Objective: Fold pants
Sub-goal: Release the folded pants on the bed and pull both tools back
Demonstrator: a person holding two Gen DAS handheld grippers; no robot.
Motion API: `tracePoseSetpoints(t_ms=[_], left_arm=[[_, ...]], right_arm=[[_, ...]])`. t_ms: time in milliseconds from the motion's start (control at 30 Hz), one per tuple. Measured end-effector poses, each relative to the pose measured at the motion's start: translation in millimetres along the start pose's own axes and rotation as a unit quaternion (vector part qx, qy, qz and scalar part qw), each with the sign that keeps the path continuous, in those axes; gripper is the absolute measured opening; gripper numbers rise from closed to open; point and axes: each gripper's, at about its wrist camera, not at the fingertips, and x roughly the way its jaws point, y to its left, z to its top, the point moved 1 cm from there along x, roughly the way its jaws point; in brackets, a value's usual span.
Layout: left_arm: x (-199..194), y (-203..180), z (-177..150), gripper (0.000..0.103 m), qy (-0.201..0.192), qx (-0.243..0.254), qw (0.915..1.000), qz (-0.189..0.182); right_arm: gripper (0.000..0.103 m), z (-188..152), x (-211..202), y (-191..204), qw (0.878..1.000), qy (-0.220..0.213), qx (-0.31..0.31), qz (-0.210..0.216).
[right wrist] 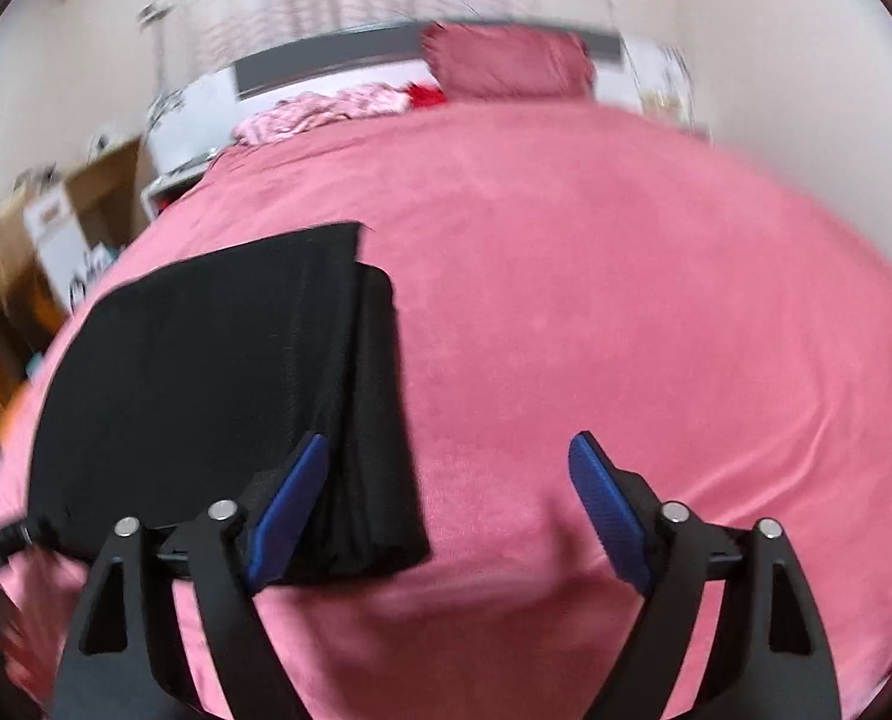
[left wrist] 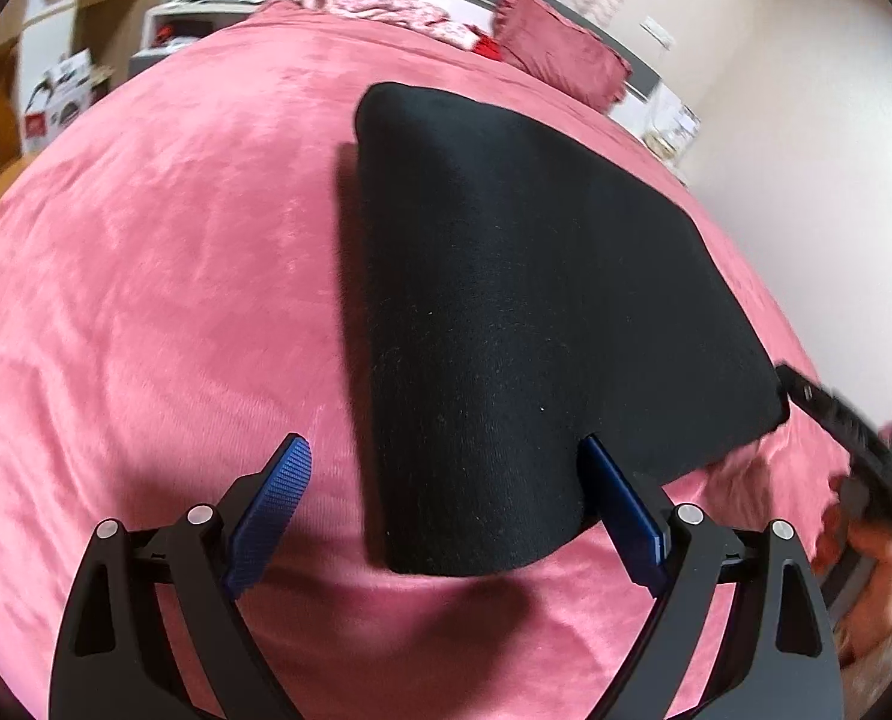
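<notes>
The black pants (left wrist: 524, 312) lie folded on the pink bed (left wrist: 146, 300). Both the left gripper (left wrist: 446, 504) and right gripper (right wrist: 449, 498) have jaws spread, holding nothing — a stray finger could catch an edge and drag the layers open.

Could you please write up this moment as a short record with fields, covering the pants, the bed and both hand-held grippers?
garment: black pants, folded into a compact stack
layers: stacked edges visible on one side in the right wrist view
surface: pink bedspread
left hand-held gripper: open, nothing between the fingers, over the near edge of the pants
right hand-held gripper: open, holding nothing, beside the pants
background: pink pillow and a patterned cloth at the far end of the bed
image quality: right wrist view blurred
</notes>
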Motion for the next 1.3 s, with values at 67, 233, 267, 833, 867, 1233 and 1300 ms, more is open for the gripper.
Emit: tracePoseSetpoints(t_ms=[67,233,267,833,867,1233,1300], left_arm=[[-1.2,-2.1,-0.9,0.090,-0.002,-0.013,0.9999,0.007],[-0.8,-6.4,-4.3,0.090,-0.001,-0.002,0.9998,0.020],[-1.7,-6.1,-4.2,0.090,0.001,0.000,0.9998,0.021],[-23.6,-38.4,-70.4,0.095,-0.009,0.072,0.9948,0.071],[-28.0,-38.7,-73.1,0.095,-0.017,0.072,0.9942,0.078],[-76.0,-56.7,-69.3,0.099,-0.086,0.069,0.9846,0.135],[-83.5,-62.9,-71.4,0.100,-0.100,0.075,0.9807,0.151]], right_arm=[[0.075,-2.6,-4.5,4.7,1.000,-0.005,-0.004,-0.002],[0.073,-14.9,24.1,-7.5,0.997,0.049,0.021,-0.052],[0.073,-17.0,30.2,-15.1,0.995,0.063,0.038,-0.066],[0.100,-72.2,-13.5,10.9,0.994,0.094,0.057,-0.011],[0.101,-74.2,-18.5,17.5,0.995,0.089,0.046,-0.010],[0.101,-74.0,-50.6,51.6,0.999,0.049,0.013,0.005],[0.101,-72.3,-55.5,54.6,0.999,0.039,0.010,0.008]])
